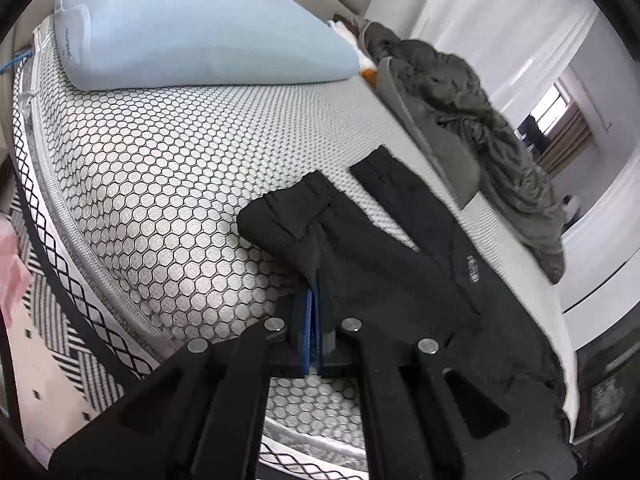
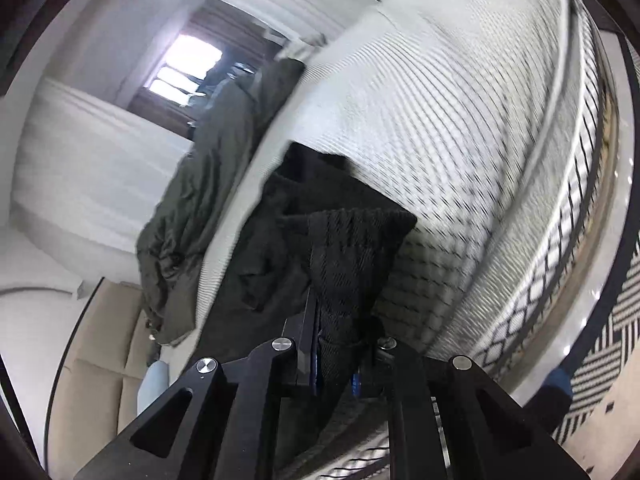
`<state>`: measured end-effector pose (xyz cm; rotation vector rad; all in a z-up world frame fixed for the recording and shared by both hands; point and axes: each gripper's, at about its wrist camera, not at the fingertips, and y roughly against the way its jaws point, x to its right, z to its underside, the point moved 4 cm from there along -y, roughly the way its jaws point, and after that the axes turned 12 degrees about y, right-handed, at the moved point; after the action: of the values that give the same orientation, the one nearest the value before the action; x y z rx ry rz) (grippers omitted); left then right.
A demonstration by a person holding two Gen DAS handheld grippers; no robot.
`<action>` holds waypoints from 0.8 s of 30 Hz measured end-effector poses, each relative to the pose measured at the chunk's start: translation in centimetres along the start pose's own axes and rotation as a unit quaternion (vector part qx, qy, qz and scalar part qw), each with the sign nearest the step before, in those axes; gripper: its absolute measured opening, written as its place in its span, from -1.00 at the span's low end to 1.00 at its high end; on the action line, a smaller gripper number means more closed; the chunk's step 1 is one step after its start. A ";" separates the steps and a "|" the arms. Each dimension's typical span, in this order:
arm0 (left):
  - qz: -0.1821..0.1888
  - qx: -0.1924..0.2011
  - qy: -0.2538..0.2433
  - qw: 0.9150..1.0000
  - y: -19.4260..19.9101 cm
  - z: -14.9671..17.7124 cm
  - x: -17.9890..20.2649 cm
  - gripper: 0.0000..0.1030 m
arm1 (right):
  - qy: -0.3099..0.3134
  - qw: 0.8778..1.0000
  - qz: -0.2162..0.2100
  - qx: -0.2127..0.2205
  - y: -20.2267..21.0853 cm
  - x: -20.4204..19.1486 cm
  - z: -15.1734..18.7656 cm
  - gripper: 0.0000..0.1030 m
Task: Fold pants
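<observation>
Black pants (image 1: 384,256) lie on the white mattress (image 1: 168,184), legs stretching away toward the far side, one cuff (image 1: 288,204) folded back toward me. My left gripper (image 1: 314,288) is shut on a fold of the pants near the mattress edge, its blue pads pressed together on the cloth. In the right wrist view, my right gripper (image 2: 336,320) is shut on a bunched ribbed part of the pants (image 2: 352,248), lifted off the mattress (image 2: 460,120). That view is motion-blurred.
A light blue pillow (image 1: 192,28) lies at the head of the mattress. A grey-green crumpled blanket (image 1: 480,120) runs along the far side, also in the right wrist view (image 2: 212,184). A black-and-white patterned rug (image 1: 60,320) covers the floor beside the bed.
</observation>
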<state>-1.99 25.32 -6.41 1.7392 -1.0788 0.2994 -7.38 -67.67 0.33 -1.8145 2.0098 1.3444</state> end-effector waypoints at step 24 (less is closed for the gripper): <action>-0.129 -0.056 -0.107 0.984 -22.3 -11.6 20.8 -0.59 | 0.110 0.990 0.079 -0.036 -23.6 -15.5 -18.6 0.07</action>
<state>30.28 26.01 -1.96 1.8131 -0.9870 -0.1114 25.34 -65.84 8.72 -1.9475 2.2874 1.3246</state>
